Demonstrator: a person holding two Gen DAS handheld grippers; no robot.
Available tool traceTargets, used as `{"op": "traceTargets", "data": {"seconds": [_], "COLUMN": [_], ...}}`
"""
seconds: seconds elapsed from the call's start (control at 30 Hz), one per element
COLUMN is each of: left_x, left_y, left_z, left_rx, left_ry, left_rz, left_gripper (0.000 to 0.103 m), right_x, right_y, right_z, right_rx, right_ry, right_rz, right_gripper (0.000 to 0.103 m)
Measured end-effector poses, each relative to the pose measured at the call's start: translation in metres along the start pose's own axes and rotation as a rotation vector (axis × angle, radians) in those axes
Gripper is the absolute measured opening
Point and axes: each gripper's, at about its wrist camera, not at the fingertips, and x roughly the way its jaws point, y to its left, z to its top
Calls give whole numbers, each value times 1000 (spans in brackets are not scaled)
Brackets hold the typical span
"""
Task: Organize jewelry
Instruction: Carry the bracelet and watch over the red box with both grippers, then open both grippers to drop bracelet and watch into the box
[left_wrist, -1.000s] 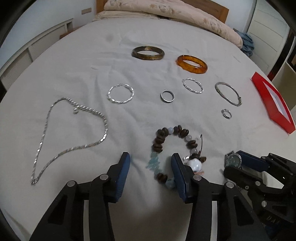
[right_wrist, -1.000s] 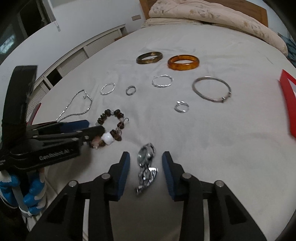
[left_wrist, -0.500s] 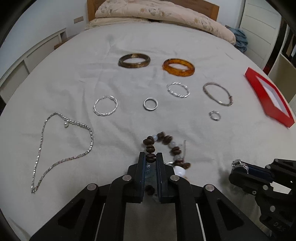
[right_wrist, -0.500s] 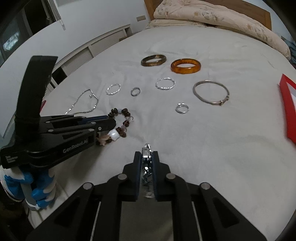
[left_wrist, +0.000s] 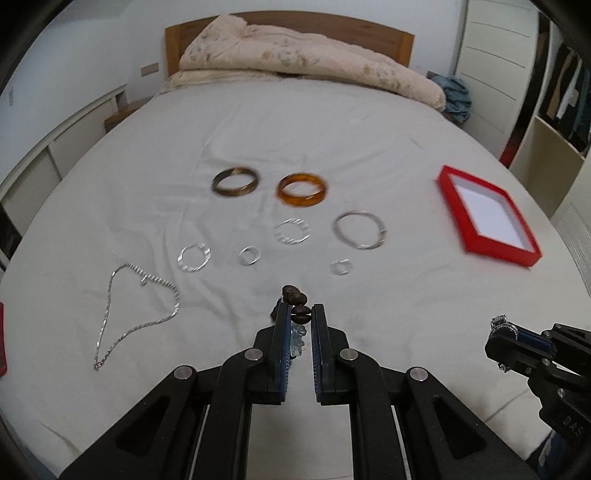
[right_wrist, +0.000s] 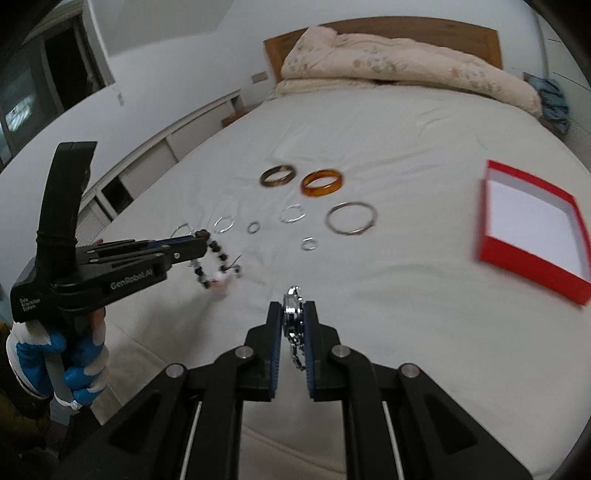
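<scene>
The left gripper (left_wrist: 299, 317) clamps the bead bracelet (left_wrist: 295, 295) (dangling above the bed (left_wrist: 332, 129)); the right gripper (right_wrist: 293, 314) pinches the watch (right_wrist: 293, 314).

Two chunky bangles lie side by side at the far end of the spread — one dark brown (left_wrist: 235, 182), one amber (left_wrist: 302, 190). Nearer, two twisted silver hoops (left_wrist: 195, 257) (left_wrist: 292, 231), one plain thin silver bangle (left_wrist: 359, 229) to their right, and two small silver rings (left_wrist: 249, 255) (left_wrist: 341, 266). One silver chain necklace (left_wrist: 136, 317) trails at the left. One beaded bracelet (right_wrist: 216, 259) and one metal watch (right_wrist: 293, 316) — each held up off the sheet. One open red box (left_wrist: 487, 215) sits at the right; a red edge at the left border of the left view cannot be told. That makes ten pieces of jewelry.
</scene>
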Motion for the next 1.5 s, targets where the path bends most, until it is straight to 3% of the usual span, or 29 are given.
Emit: {"op": "traceTargets", "data": {"seconds": [0.37,0.6,0.73,0.87,1.03,1.17,1.37,1.4,1.47,1.5], "left_x": [4,50,86,134,187,206,207,206,204,202], "left_y": [-126,-217,-255,-276,-281,-279,-280,-279,-278,-280], "left_z": [75,139,159,157,126,108,102,102,99,101], "left_rx": [108,169,189,195,222,227,233,230,221,222], "left_ry": [-51,-62,-45,21,139,187,179,178,185,183], "left_rz": [-171,-286,-309,-300,-249,-224,-208,-210,-226,-225], "left_gripper": [10,10,10,10,10,10,13,15,19,22], "right_x": [-77,-79,-62,-38,1,13,12,12,9,7], "right_y": [-109,-191,-233,-264,-293,-302,-295,-295,-298,-299], "right_z": [31,58,67,67,47,30,28,28,28,28], "right_rx": [92,137,167,197,234,245,209,206,208,209], "right_ry": [-117,-160,-164,-140,-45,0,20,23,30,27], "right_rz": [-155,-249,-282,-294,-291,-302,-321,-329,-339,-339], "right_gripper": [10,10,10,10,10,10,12,14,34,37]}}
